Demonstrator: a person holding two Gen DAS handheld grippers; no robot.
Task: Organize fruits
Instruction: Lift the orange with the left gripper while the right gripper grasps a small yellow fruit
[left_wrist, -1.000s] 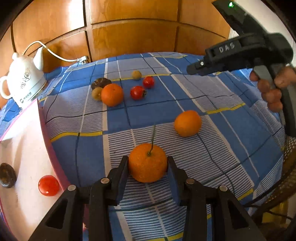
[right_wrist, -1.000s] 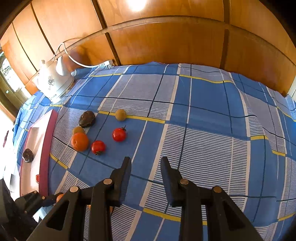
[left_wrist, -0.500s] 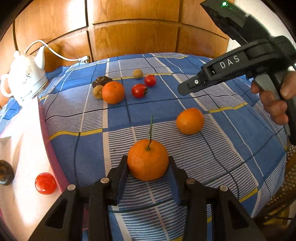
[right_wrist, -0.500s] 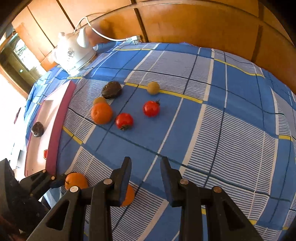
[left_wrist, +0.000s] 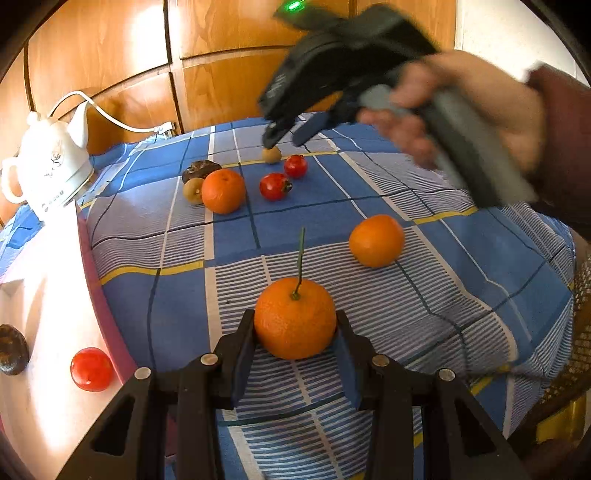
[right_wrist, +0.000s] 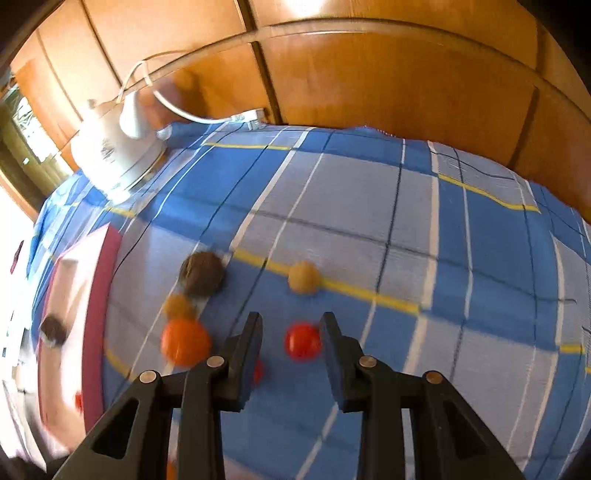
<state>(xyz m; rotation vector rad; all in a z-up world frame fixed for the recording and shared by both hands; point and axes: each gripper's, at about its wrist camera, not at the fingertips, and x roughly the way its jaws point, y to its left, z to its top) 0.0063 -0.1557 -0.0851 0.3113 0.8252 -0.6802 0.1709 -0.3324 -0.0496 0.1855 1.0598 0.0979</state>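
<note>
My left gripper (left_wrist: 294, 334) is shut on a stemmed orange (left_wrist: 295, 317) low over the blue checked cloth, near the white tray's pink rim (left_wrist: 92, 266). A second orange (left_wrist: 376, 240) lies to its right, and a third (left_wrist: 223, 190) sits in the far cluster with two tomatoes (left_wrist: 275, 186) and small brown fruits. My right gripper (left_wrist: 286, 134), held by a hand, hovers over that cluster. In the right wrist view its jaws (right_wrist: 291, 332) stand apart, and a tomato (right_wrist: 303, 341) on the cloth below shows between the tips, not gripped. The picture is blurred.
The tray holds a tomato (left_wrist: 91, 368) and a dark fruit (left_wrist: 11, 354). A white kettle (left_wrist: 48, 173) with its cord stands at the back left. Wooden panels (right_wrist: 369, 74) rise behind the table. A tan fruit (right_wrist: 303, 277) and a dark one (right_wrist: 203, 273) lie beyond the right gripper.
The right gripper has swept from the right side across the table to above the far fruit cluster. The left gripper has kept still, with the stemmed orange in its jaws.
</note>
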